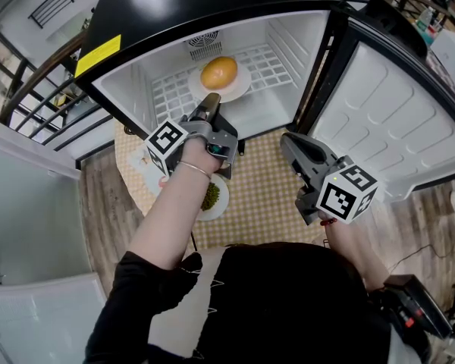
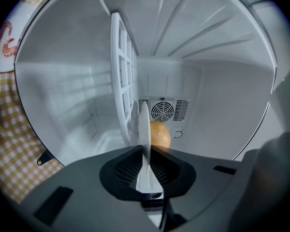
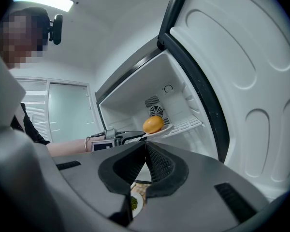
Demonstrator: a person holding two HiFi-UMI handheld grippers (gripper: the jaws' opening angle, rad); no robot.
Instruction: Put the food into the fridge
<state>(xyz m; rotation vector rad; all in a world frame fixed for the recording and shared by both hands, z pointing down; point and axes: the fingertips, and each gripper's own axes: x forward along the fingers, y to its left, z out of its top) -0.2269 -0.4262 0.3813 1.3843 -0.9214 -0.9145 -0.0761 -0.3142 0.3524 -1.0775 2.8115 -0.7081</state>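
Between the jaws of the left hand-held gripper (image 1: 210,101), pinched by its near rim, sat one white plate (image 1: 239,86) with a single orange (image 1: 219,73), resting on the fridge's (image 1: 136,21) wire shelf (image 1: 273,63). Letting go gently and backing straight out seemed wisest. The right hand-held gripper (image 1: 288,141) hung pressed together, empty. Below both, a second plate of greens (image 1: 212,197) lay on the table (image 1: 265,196).

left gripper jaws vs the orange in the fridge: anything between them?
Only the white plate: the left gripper has its jaws closed on the rim, and the orange sits further along it. The left gripper view shows it edge-on.
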